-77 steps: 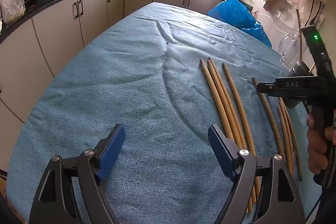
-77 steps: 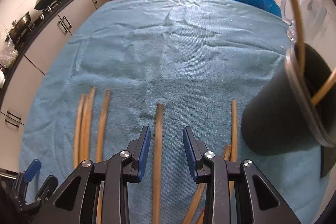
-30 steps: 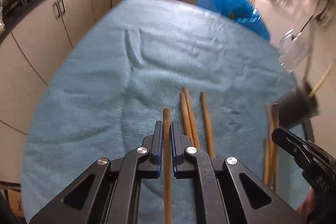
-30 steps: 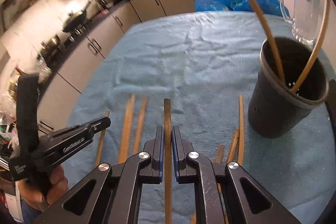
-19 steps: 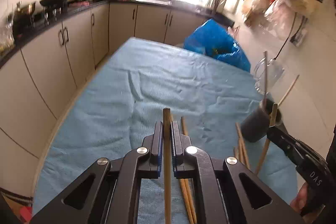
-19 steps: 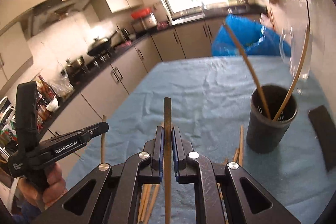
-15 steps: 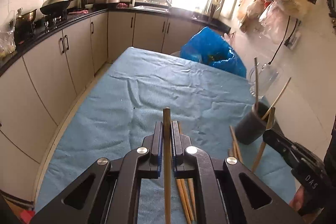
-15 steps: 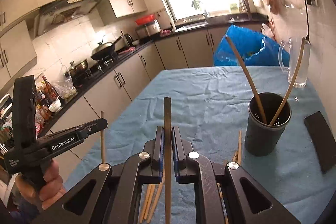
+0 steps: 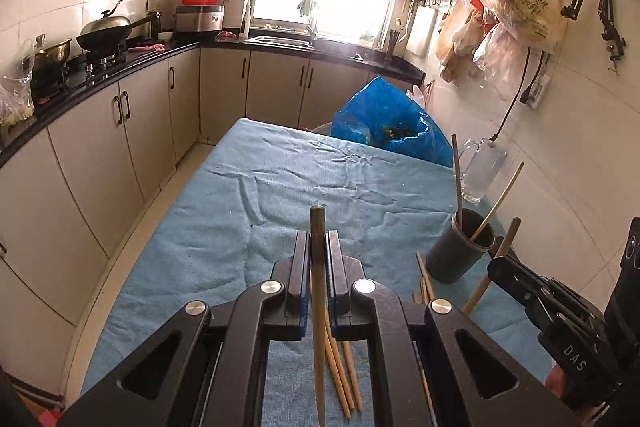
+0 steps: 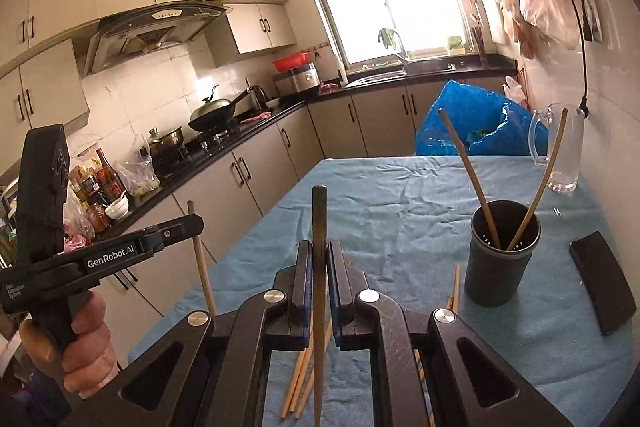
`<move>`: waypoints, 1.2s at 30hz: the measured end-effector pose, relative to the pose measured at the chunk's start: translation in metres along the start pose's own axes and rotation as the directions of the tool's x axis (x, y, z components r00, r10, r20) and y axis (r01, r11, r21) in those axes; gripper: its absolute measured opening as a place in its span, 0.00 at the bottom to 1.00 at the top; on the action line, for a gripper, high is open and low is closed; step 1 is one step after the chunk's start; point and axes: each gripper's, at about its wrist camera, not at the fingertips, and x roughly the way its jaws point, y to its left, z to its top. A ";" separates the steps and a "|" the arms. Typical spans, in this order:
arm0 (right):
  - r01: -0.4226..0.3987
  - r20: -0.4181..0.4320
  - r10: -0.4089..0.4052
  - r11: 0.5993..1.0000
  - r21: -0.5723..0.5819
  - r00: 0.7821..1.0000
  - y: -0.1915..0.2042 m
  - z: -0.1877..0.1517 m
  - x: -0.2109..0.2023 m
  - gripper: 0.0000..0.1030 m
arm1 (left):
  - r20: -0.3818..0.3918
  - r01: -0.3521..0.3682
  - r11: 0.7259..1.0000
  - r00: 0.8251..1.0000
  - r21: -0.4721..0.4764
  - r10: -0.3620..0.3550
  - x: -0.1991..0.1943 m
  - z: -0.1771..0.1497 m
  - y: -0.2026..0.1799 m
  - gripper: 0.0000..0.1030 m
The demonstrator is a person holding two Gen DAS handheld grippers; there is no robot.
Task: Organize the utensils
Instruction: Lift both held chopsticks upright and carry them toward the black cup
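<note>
Chopsticks are the objects being sorted. Each gripper is clamped on one stick, lifted clear of the blue cloth [image 9: 224, 219]. The left gripper [image 9: 318, 259] pinches the left-held chopstick [image 9: 318, 291] between its narrow jaws, the blunt end projecting toward 12 o'clock. The right gripper [image 10: 319, 267] pinches the right-held chopstick [image 10: 319, 283] likewise. Gripping at mid-length, with each stick in line with the fingers, probably leaves a free end to be lowered into the dark holder cup [image 10: 500, 267]. The cup stands on the cloth at about 2 o'clock from both tools and already holds two leaning sticks [image 10: 470, 179]. Its open mouth faces up, so each held stick would likely need tipping to near upright. Loose chopsticks [image 9: 340, 367] lie on the cloth below the left gripper, toward 6 o'clock, apparently awaiting collection. A glass mug [image 10: 560, 151] stands beyond the cup, apart from it.
</note>
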 end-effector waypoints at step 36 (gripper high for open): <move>0.116 0.258 -0.151 0.983 0.143 0.954 -0.073 0.049 -0.098 0.08 | 0.019 0.143 0.985 0.989 0.099 -0.145 -0.005 0.056 -0.086 0.06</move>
